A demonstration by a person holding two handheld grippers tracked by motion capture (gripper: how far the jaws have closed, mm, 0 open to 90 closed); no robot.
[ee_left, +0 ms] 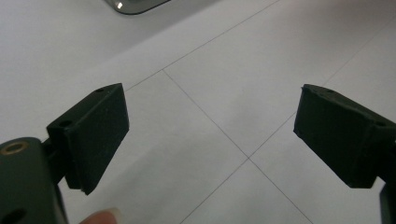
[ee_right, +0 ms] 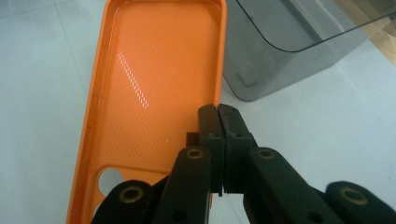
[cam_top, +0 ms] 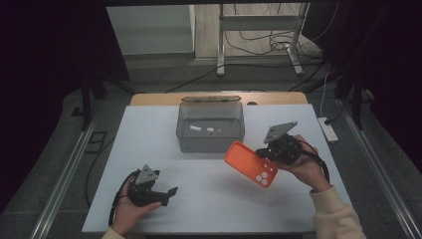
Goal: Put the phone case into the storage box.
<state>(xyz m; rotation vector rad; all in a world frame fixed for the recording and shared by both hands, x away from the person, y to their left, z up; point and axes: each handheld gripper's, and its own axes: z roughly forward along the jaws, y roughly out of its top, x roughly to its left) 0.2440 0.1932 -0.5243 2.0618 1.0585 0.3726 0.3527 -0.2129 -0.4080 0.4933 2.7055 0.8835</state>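
An orange phone case [cam_top: 250,164] hangs tilted above the white table, right of centre. My right gripper [cam_top: 262,153] is shut on its long side wall; in the right gripper view the two black jaws [ee_right: 219,116] meet on the case's [ee_right: 149,88] right edge, with the camera cut-out low at the left. My left gripper [cam_top: 171,191] rests low at the front left in a hand, and its jaws stand wide apart with only bare table between the pads [ee_left: 100,133].
A clear grey plastic bin [cam_top: 210,127] with a few small white pieces inside stands at the table's middle back, close beyond the case; its corner [ee_right: 299,42] is near my right jaws. White table sheet [cam_top: 149,144] spreads around it. A power strip [cam_top: 328,129] lies at the right edge.
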